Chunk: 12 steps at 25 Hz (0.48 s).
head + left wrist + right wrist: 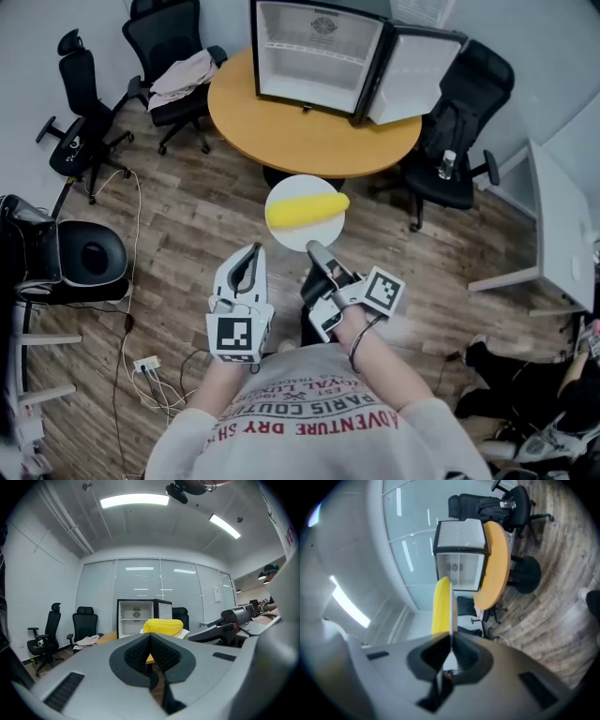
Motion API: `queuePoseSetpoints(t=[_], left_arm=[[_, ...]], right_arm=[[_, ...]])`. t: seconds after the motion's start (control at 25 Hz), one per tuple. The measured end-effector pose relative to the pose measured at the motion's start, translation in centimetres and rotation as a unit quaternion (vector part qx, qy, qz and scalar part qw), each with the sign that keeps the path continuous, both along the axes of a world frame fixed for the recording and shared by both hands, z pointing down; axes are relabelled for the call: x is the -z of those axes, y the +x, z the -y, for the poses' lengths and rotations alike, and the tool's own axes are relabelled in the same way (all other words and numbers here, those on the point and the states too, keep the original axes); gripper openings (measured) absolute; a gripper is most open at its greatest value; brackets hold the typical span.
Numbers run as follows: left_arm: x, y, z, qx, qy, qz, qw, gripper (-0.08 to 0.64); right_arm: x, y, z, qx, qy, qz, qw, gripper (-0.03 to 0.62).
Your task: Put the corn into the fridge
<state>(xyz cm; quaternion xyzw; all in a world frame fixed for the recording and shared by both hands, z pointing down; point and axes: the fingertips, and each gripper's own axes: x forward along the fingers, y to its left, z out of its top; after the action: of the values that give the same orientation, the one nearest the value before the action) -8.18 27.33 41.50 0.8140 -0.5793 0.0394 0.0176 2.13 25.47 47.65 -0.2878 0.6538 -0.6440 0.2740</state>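
Note:
A yellow corn cob (307, 210) lies on a round white plate (289, 242) held in the air above the wooden floor. My right gripper (317, 251) is shut on the plate's near rim. In the right gripper view the plate (452, 613) shows edge-on with the corn (440, 606) beside it. My left gripper (249, 264) hangs just left of the plate, shut and empty; its view shows the corn (162, 626) ahead. The small fridge (319, 56) stands on the round wooden table (309, 136), door (412, 80) swung open to the right, its white inside shelves bare.
Black office chairs ring the table: one with clothes (183, 77) at the left, one with a bottle (447, 164) at the right. A white desk (562, 234) stands at the right. Cables and a power strip (145, 366) lie on the floor at the left.

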Motion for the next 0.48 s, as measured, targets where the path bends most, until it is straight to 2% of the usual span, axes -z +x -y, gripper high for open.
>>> queuePoseSetpoints(t=[0.24,0.48], left_arm=[[-0.6,0.4,5.6,0.012,-0.001,0.012,0.9999,0.025],[-0.1,1.9,14.8,0.037,-0.003,0.004,0.9993,0.025]], right_arm=[[-0.5,0.1,6.1,0.022,0.006,-0.005,1.000,0.038],[-0.1,1.6,15.1,0.049,0.007,-0.011,0.999,0.038]])
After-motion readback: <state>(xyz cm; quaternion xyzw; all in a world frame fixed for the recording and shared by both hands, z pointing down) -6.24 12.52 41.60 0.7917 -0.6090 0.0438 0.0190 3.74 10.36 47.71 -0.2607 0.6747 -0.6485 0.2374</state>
